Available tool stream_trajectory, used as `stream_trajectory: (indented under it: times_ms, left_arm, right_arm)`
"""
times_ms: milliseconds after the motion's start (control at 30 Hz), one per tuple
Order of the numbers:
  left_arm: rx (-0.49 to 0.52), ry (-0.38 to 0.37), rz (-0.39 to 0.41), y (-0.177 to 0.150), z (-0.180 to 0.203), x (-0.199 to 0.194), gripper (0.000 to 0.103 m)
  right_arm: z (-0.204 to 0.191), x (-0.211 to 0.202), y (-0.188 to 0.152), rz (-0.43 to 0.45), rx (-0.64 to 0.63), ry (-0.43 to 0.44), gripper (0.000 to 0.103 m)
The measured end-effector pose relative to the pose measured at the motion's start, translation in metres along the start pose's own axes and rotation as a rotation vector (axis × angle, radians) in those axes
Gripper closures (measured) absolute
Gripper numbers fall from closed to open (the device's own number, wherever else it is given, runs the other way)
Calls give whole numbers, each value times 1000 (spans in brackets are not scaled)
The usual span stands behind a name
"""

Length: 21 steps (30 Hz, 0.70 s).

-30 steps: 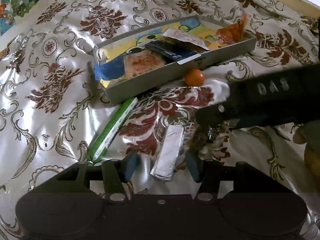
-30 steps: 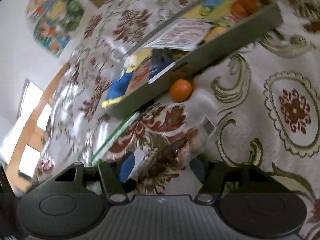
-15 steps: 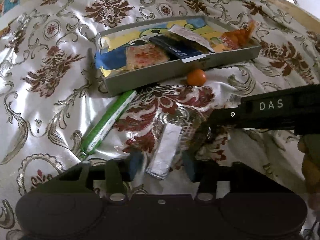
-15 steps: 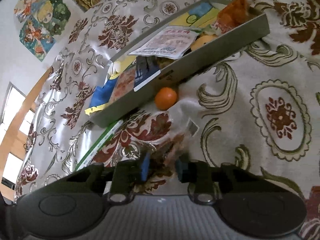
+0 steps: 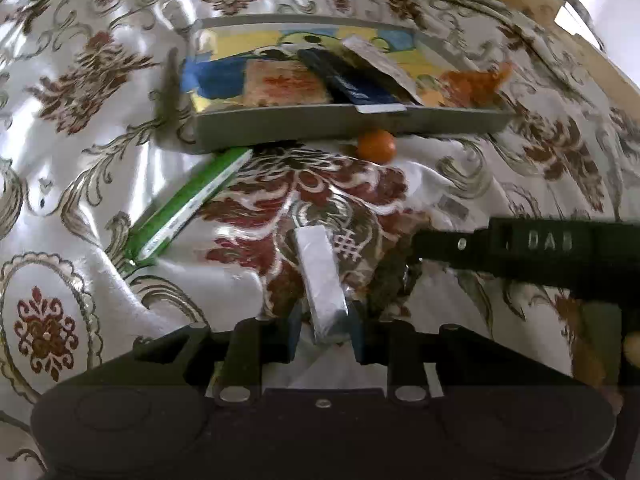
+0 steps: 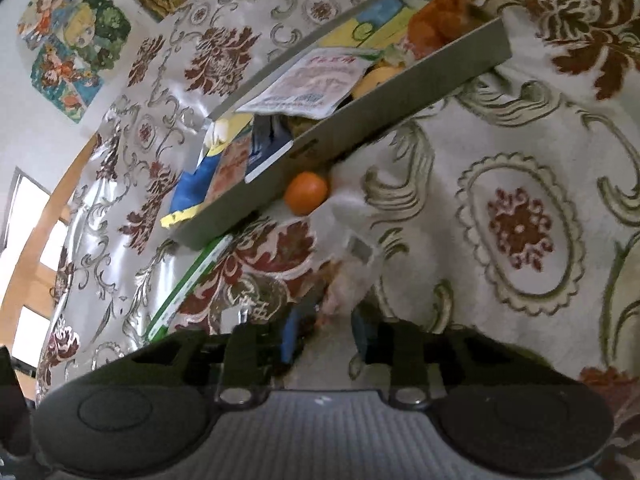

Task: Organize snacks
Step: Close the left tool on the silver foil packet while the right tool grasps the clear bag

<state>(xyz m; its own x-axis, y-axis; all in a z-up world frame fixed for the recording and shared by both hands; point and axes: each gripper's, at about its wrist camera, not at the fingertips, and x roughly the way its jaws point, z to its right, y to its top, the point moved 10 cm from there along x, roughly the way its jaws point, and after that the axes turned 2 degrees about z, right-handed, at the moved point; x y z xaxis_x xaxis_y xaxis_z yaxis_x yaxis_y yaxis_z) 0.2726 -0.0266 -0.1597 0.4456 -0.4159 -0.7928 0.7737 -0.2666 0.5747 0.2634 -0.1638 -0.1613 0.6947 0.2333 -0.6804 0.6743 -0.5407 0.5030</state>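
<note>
A grey cardboard tray (image 5: 344, 122) (image 6: 400, 92) holds several snack packets. An orange fruit (image 5: 376, 146) (image 6: 306, 193) lies on the cloth against its near wall. A green stick pack (image 5: 188, 204) (image 6: 188, 280) lies at the left. My left gripper (image 5: 324, 330) is shut on the near end of a silver foil bar (image 5: 320, 276). My right gripper (image 6: 326, 330) is shut on a clear packet of brown snacks (image 6: 348, 276), which also shows in the left wrist view (image 5: 394, 276) under the right gripper's black body.
Everything lies on a white and red patterned cloth (image 5: 80, 160) (image 6: 520, 232). Cartoon posters (image 6: 72, 36) hang on the wall at the far left. A wooden edge (image 5: 580, 52) runs along the far right.
My left fingers closed on the silver bar, which swung to point straight ahead. My right fingers closed on the clear packet and lifted it. Both cameras moved nearer the tray.
</note>
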Motion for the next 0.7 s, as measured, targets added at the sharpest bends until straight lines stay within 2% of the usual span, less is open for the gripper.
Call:
stream_trajectory:
  times_ms: [100,267,433,500,700]
  left_arm:
    - [-65,-6,5,3,-9,2,74]
    - [-161,-25,7,6,-20,5,74]
    - [-161,-34,1,6,-16,5,74]
    - [-133,-34,-5,4,-13,5,76]
    - [-135,-57,-16,0,-7,-1,86]
  right_arm:
    - [-8,7,-3,4,-51,-9,55]
    - [-19,14,-4,37,-142,-27,51]
    - [-19,19,-2,58,-162,-7,47]
    - [-21,18,0,65,-180,-15,61]
    - [-26,7,-1,38,-207,-11,72]
